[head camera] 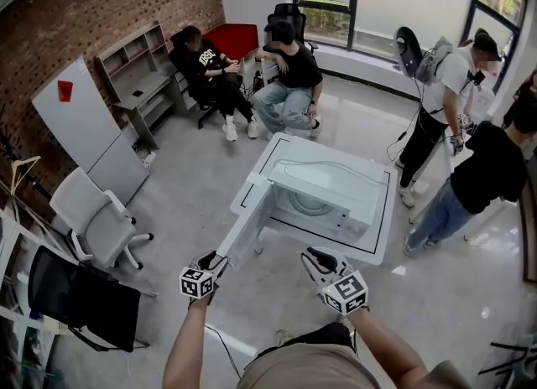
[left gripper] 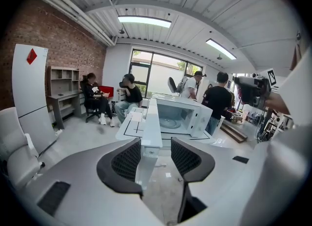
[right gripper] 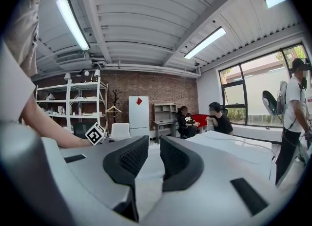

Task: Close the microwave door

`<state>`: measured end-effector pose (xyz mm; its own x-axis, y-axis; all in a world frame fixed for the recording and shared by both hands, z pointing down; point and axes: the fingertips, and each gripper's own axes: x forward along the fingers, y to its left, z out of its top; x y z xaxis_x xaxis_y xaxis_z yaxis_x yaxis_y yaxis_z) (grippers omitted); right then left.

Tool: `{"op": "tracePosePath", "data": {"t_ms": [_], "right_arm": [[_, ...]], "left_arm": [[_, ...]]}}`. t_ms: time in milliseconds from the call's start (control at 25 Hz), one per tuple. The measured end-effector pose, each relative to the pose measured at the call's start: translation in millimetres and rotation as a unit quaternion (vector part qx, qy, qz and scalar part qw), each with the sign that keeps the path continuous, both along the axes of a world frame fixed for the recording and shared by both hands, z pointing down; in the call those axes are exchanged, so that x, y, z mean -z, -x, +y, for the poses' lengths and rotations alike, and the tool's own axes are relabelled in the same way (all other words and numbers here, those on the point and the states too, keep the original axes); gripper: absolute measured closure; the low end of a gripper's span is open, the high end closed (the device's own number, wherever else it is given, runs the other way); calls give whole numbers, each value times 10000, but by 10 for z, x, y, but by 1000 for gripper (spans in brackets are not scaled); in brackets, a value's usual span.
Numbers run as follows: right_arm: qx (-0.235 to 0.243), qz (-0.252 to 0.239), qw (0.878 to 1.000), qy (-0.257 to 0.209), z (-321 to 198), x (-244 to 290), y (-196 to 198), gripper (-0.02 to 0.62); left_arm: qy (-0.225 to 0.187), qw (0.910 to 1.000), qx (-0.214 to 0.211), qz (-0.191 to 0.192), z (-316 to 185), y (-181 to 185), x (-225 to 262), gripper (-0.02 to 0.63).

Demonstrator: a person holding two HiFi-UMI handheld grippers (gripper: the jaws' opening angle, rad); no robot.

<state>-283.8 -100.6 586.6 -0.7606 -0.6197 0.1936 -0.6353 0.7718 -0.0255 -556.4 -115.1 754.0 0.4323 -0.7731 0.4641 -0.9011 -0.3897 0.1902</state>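
The white microwave (head camera: pixel 323 199) sits on a low white table (head camera: pixel 382 245), and its door (head camera: pixel 252 215) swings out towards me. My left gripper (head camera: pixel 216 260) is at the door's free end. In the left gripper view the door (left gripper: pixel 151 127) is edge-on and runs between the open jaws of that gripper (left gripper: pixel 156 157); the pads do not press on it. The microwave's cavity (left gripper: pixel 178 115) shows its turntable. My right gripper (head camera: pixel 312 255) hovers near the table's front edge. In its own view, this gripper (right gripper: pixel 154 154) has a narrow gap between the jaws and nothing in it.
Two people sit on chairs (head camera: pixel 252 77) beyond the table. Two more people stand at its right (head camera: pixel 470 169). A white office chair (head camera: pixel 96 220) and a black chair (head camera: pixel 80 299) stand at my left. A white cabinet (head camera: pixel 88 127) leans on the brick wall.
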Motion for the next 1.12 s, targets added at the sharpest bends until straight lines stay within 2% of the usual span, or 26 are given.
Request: {"op": "tracePosePath", "data": {"t_ms": [360,600,800,1120], "right_arm": [[-174,-129,9997,144,-68,-51,-319,515],[-192,-155,9995,208,-187,-47,-663,515],[-244,-140,9994,214,-331,-24,-978,515],[-358,-222,9989,210,-548,19,-1414,515]], "left_arm": [[89,9988,-431,233,141,-462,3,413],[16,9982,-579,178,189,-872,54,414],[-33,9976,-629,298,161,-1176,86,419],[99,9967,-763,256,123,-1706,29,448]]}}
